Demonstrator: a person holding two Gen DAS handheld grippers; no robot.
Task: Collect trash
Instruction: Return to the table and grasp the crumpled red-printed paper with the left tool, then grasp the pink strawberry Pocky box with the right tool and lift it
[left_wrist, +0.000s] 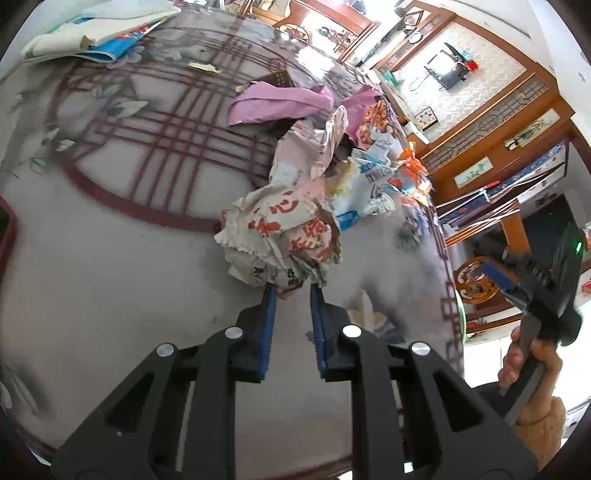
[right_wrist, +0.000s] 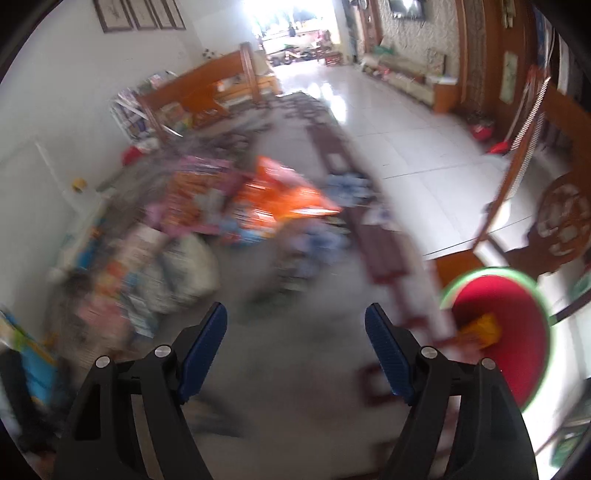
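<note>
A crumpled paper wrapper with red lettering (left_wrist: 280, 236) lies on the patterned tabletop (left_wrist: 110, 258), and my left gripper (left_wrist: 291, 286) is shut on its near edge. Behind it is a heap of trash: a pink wrapper (left_wrist: 280, 101), an orange snack bag (left_wrist: 376, 122) and a blue-and-white bag (left_wrist: 365, 184). The right wrist view is blurred. It shows the orange bag (right_wrist: 280, 199) in the heap and my right gripper (right_wrist: 295, 314) open over bare tabletop, nothing between its fingers. That gripper (left_wrist: 508, 286) appears at the table's right edge, held by a hand (left_wrist: 524, 358). A red bin with a green rim (right_wrist: 509, 332) stands below the table edge, holding yellow-orange trash.
A stack of books and papers (left_wrist: 92, 33) lies at the table's far left. A dark red-edged object (left_wrist: 5, 229) sits at the left edge. A carved wooden chair (right_wrist: 561, 218) stands by the bin on the tiled floor (right_wrist: 406, 129).
</note>
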